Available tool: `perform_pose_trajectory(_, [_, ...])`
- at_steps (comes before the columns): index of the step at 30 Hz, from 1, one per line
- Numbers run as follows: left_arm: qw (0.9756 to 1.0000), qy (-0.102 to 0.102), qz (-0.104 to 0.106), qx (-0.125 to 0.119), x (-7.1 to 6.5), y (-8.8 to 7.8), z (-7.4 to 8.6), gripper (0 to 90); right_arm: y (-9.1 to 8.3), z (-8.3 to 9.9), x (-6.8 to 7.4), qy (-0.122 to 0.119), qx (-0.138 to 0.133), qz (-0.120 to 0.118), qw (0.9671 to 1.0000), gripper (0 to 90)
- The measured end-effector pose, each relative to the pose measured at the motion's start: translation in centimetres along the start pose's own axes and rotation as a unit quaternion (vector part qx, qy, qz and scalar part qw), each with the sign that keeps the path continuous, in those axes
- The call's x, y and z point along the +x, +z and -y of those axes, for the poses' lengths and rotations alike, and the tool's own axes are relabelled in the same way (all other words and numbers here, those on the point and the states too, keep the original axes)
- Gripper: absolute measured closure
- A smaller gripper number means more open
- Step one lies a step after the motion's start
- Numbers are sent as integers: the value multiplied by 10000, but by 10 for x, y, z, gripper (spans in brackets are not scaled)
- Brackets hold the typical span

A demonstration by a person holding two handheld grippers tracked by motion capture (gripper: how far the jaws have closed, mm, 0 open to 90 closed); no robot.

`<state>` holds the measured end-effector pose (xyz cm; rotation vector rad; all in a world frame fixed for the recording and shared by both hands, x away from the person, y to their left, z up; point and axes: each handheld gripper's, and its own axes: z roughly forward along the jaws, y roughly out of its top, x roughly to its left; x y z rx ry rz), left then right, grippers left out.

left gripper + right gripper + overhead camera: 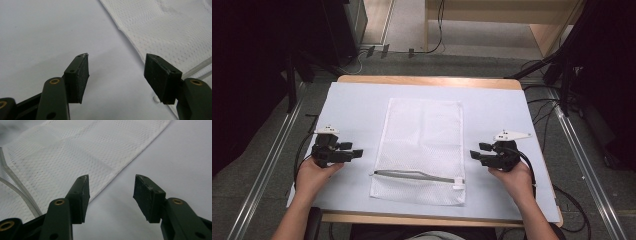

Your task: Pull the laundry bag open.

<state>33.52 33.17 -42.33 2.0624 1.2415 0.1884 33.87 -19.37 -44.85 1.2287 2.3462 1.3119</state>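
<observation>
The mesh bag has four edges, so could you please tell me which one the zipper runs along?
The edge nearest the person. The zipper crosses the white mesh bag just above that near short edge; the far edge and both long sides are plain mesh with only a seam.

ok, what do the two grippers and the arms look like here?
Both grippers, left gripper and right gripper, are black and blocky, each topped by a pale grey three-cornered plate. A black cable trails from each. Up close, the fingers are dark, flat-faced blocks on arms with brass-coloured rivets. The forearms are bare, with no sleeves in view.
</observation>
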Motion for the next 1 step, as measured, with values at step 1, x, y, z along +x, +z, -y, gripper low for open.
perform_pose_trajectory(1, [10000,-3,10,-1,0,0,0,372,0,0,0,3,1,-1,10000,477])
